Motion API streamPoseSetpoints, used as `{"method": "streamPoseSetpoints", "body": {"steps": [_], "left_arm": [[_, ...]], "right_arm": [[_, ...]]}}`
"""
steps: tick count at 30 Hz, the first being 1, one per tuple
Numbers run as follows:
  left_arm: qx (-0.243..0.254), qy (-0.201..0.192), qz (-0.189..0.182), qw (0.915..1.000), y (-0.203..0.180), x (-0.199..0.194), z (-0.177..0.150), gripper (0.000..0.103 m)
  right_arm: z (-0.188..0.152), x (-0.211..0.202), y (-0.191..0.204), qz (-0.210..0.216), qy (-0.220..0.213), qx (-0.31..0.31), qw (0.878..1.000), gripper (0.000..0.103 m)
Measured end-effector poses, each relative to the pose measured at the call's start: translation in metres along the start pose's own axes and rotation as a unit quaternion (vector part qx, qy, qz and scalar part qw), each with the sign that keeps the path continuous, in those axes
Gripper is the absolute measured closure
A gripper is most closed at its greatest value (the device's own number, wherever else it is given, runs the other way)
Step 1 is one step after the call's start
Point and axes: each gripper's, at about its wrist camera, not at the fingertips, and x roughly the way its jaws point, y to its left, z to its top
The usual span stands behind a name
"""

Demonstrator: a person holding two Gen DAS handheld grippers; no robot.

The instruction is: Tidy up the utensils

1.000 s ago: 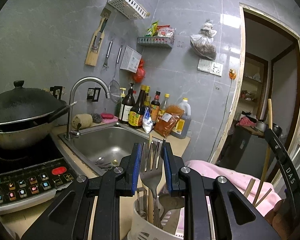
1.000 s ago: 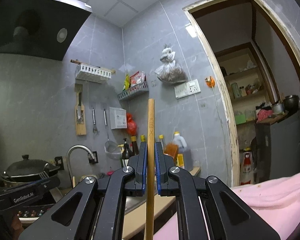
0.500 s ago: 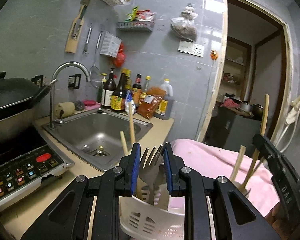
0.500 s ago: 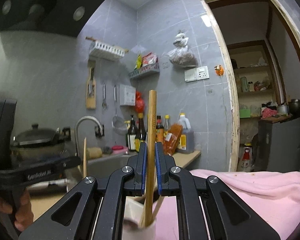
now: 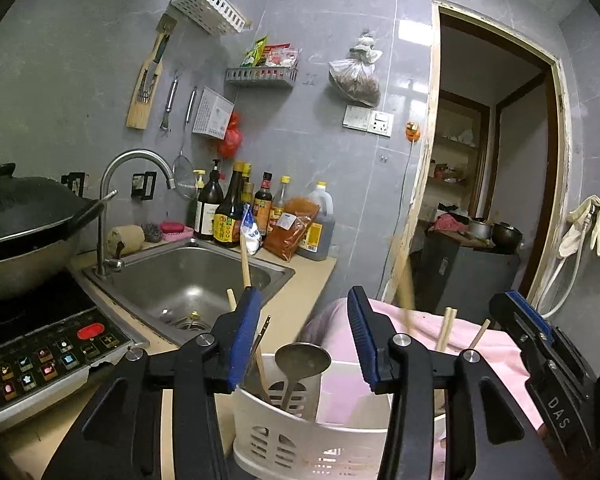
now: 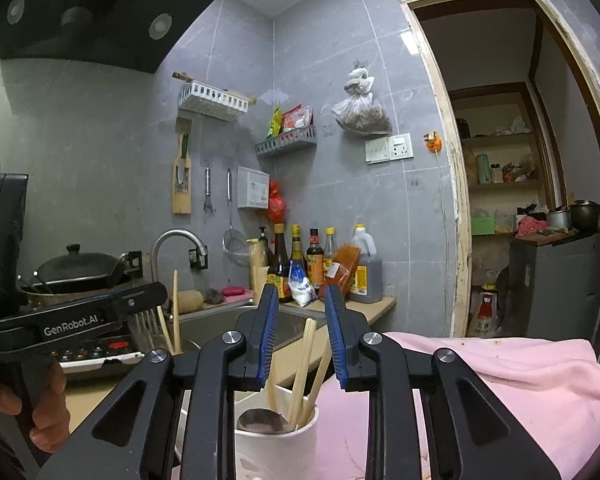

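My left gripper (image 5: 302,338) is over a white slotted basket (image 5: 300,436), jaws opening, and its pads touch nothing. In the basket stand a metal ladle (image 5: 302,358), a fork (image 6: 143,326) and wooden chopsticks (image 5: 244,260). My right gripper (image 6: 302,332) is above a white cup (image 6: 276,440), jaws also opening. Several chopsticks (image 6: 304,364) lean loose in the cup between the pads, beside a spoon (image 6: 262,420). Each gripper shows in the other's view: the right gripper (image 5: 540,344) at the right edge and the left gripper (image 6: 80,316) at the left.
The basket and cup sit beside a pink cloth (image 6: 500,380) on the counter. Behind are a steel sink (image 5: 188,276) with a tap (image 5: 136,160), an induction hob (image 5: 40,356), a wok (image 5: 20,232), sauce bottles (image 5: 260,212) and a doorway (image 5: 496,160). A hand (image 6: 44,400) grips the left handle.
Both grippers have opened. The fork left the left pads and dropped into the basket. The chopstick slipped from the right pads down into the cup.
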Motion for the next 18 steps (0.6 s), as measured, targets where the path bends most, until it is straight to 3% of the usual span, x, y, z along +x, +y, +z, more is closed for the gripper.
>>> {"method": "streamPoseSetpoints", "body": {"steps": [4, 6, 9, 13, 15, 18], "left_arm": [[0.004, -0.006, -0.005, 1.0000, -0.005, -0.006, 0.000, 0.054], [0.008, -0.009, -0.010, 0.9999, -0.010, -0.010, -0.001, 0.051], [0.013, -0.010, -0.022, 0.9996, -0.019, -0.015, -0.003, 0.045], [0.017, -0.012, -0.044, 0.9988, -0.033, -0.023, -0.009, 0.036], [0.023, -0.013, -0.054, 0.9982, -0.040, -0.028, -0.012, 0.030], [0.032, -0.017, -0.067, 0.9971, -0.053, -0.037, -0.019, 0.021]], "right_arm": [[0.004, -0.012, -0.002, -0.015, -0.009, 0.001, 1.000, 0.074], [0.006, -0.021, -0.004, -0.028, -0.014, 0.003, 0.999, 0.063], [0.009, -0.036, -0.010, -0.049, -0.020, 0.007, 0.999, 0.055], [0.010, -0.058, -0.018, -0.085, -0.017, -0.002, 0.996, 0.049], [0.010, -0.072, -0.022, -0.108, -0.015, -0.008, 0.994, 0.034], [0.009, -0.094, -0.029, -0.141, -0.014, -0.011, 0.990, 0.028]]}}
